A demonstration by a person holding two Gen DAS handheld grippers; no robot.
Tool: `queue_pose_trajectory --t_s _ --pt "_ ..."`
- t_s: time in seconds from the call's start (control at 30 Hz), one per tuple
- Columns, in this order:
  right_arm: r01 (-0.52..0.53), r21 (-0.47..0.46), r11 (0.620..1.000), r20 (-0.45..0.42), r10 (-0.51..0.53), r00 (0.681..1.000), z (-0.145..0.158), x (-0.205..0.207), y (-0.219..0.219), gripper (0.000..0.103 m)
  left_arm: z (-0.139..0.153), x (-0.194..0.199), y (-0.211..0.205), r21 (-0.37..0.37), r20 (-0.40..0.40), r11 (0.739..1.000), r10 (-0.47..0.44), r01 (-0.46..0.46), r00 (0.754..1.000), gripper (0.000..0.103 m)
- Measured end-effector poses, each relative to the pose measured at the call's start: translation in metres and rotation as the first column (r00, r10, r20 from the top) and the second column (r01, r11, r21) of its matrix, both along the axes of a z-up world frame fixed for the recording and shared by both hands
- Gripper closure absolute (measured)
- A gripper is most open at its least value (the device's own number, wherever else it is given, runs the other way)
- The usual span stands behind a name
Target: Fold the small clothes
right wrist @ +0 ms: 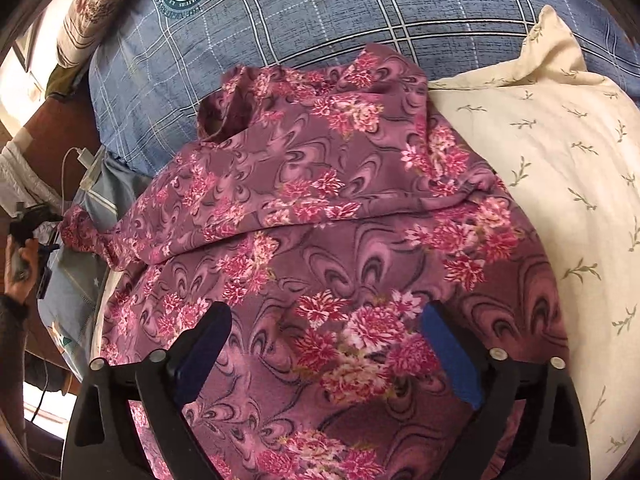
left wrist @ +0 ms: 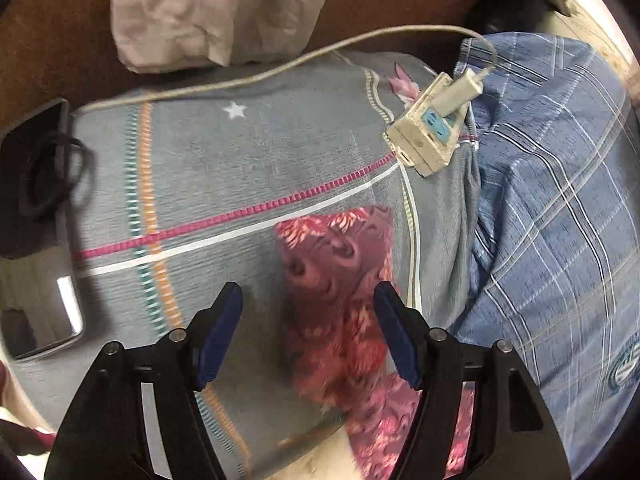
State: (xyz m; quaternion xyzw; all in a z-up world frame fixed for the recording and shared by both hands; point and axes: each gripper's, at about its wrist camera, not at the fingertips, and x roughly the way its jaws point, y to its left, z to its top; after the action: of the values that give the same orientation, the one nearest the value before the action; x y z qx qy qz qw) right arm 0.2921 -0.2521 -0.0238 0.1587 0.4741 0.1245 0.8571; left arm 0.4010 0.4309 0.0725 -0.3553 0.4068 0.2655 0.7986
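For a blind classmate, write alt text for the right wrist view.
Open tongs hover over a crumpled floral garment on a bed. A cream pillow lies right of it, and a blue plaid quilt lies behind.

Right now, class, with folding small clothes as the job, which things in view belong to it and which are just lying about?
Belongs to the job:
floral garment
left gripper
right gripper

Just lying about:
power strip
charger cable
blue checked quilt
cream pillow
mirror
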Motion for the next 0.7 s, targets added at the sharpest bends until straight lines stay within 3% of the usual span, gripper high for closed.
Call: queue_pose_trajectory --t_s 0.03,0.07,0.1,0.17,0.23,0.37,0.47,0.57,0.6,0.7 --pt "-0.002 0.001 1.0 0.002 0.002 1.0 0.0 0.0 0.0 0.003 0.0 0.001 -0.001 0.001 0.022 1.0 -0.01 0.01 1.0 0.042" --pt "-0.005 -0.001 1.0 0.006 0.005 1.0 0.0 0.001 0.001 0.003 0.001 0.002 -0.003 0.011 0.049 1.0 -0.029 0.028 0.998 0.077" --pt "-0.007 -0.003 1.0 0.01 0.007 1.0 0.0 0.001 0.001 0.003 0.002 0.005 -0.008 0.003 0.07 0.997 -0.072 0.072 0.995 0.098" --pt "-0.01 -0.006 1.0 0.016 0.01 1.0 0.0 0.002 0.002 0.003 0.007 0.006 -0.02 0.006 0.088 0.993 -0.12 0.119 0.989 0.098" --pt "-0.008 -0.002 1.0 0.02 0.008 1.0 0.0 0.002 0.001 0.003 0.024 0.006 -0.041 0.079 0.112 0.981 -0.187 0.178 0.976 0.098" --pt "0.009 0.032 0.999 0.018 -0.009 1.0 0.0 0.003 -0.003 0.003 0.071 -0.004 -0.094 0.141 0.203 0.938 -0.342 0.318 0.918 0.099" --pt "0.025 0.074 0.997 0.006 -0.026 1.0 0.002 0.001 -0.009 0.004 0.112 -0.015 -0.153 0.208 0.276 0.877 -0.476 0.432 0.835 0.099" --pt "0.041 0.113 0.993 -0.003 -0.041 0.999 0.003 -0.003 -0.017 0.006 0.14 -0.024 -0.226 0.257 0.334 0.792 -0.61 0.553 0.719 0.098" --pt "0.047 0.127 0.991 -0.007 -0.047 0.999 0.003 -0.005 -0.019 0.006 0.143 -0.024 -0.257 0.27 0.345 0.753 -0.657 0.599 0.67 0.098" --pt "0.063 0.151 0.986 -0.016 -0.061 0.998 0.006 -0.011 -0.025 0.006 0.13 -0.016 -0.337 0.263 0.346 0.655 -0.75 0.709 0.565 0.098"
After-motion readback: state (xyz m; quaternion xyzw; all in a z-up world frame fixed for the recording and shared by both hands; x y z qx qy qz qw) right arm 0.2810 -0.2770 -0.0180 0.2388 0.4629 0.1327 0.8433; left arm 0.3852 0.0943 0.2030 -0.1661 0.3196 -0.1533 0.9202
